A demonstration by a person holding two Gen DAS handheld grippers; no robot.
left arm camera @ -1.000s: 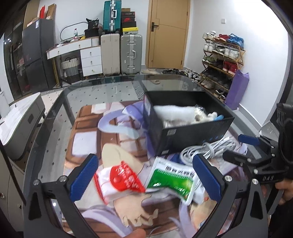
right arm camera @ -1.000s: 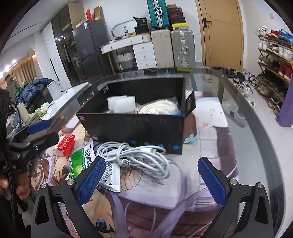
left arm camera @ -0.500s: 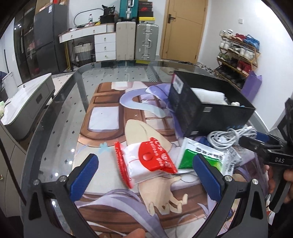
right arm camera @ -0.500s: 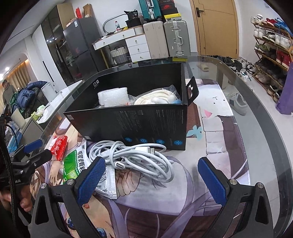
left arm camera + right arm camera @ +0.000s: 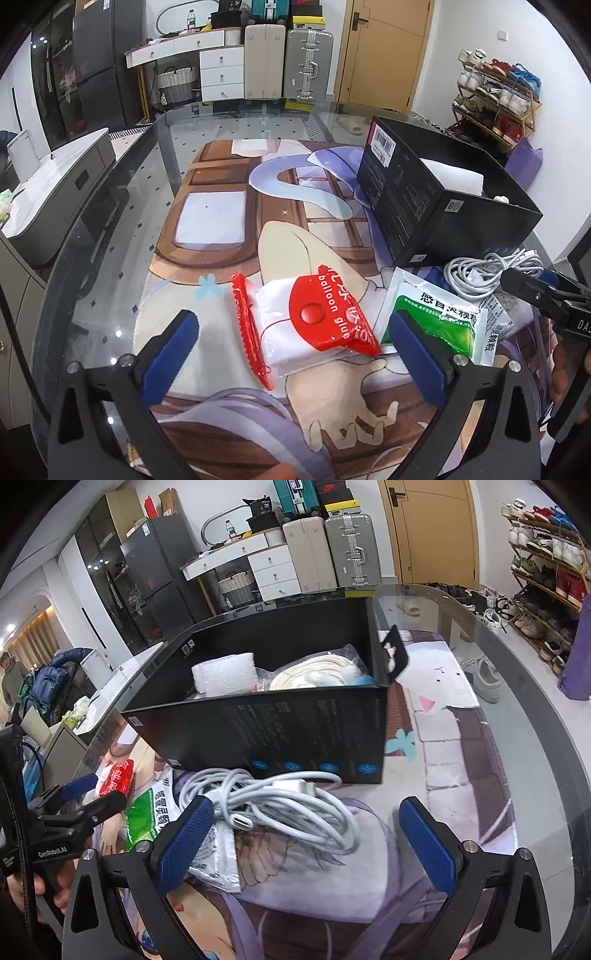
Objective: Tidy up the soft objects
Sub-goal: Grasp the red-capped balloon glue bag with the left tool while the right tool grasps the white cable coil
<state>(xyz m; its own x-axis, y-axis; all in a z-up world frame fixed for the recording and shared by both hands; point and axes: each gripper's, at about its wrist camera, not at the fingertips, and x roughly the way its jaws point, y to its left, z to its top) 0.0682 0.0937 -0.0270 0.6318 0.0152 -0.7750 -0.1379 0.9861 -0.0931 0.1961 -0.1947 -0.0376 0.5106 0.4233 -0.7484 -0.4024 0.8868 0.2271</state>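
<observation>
The left hand-held gripper [image 5: 291, 341] hangs with jaws apart over the red balloon glue packet [image 5: 314, 325] on the desk [image 5: 110, 229]; the right hand-held gripper [image 5: 306, 834], likewise spread, frames the white cable bundle [image 5: 280, 805]. Picking up looks next; each must descend, clamp, then carry to the black box [image 5: 295, 716].

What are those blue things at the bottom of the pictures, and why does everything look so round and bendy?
A person carries a hand-held gripper in each hand, and each has a small wide-angle camera that bends the view. The blue pads are its fingertips. The left hand-held gripper is open over a red and white balloon glue packet, beside a green sachet. The right hand-held gripper is open around a bundle of white cable. Behind stands a black box with soft things already inside. Nothing is held yet.
</observation>
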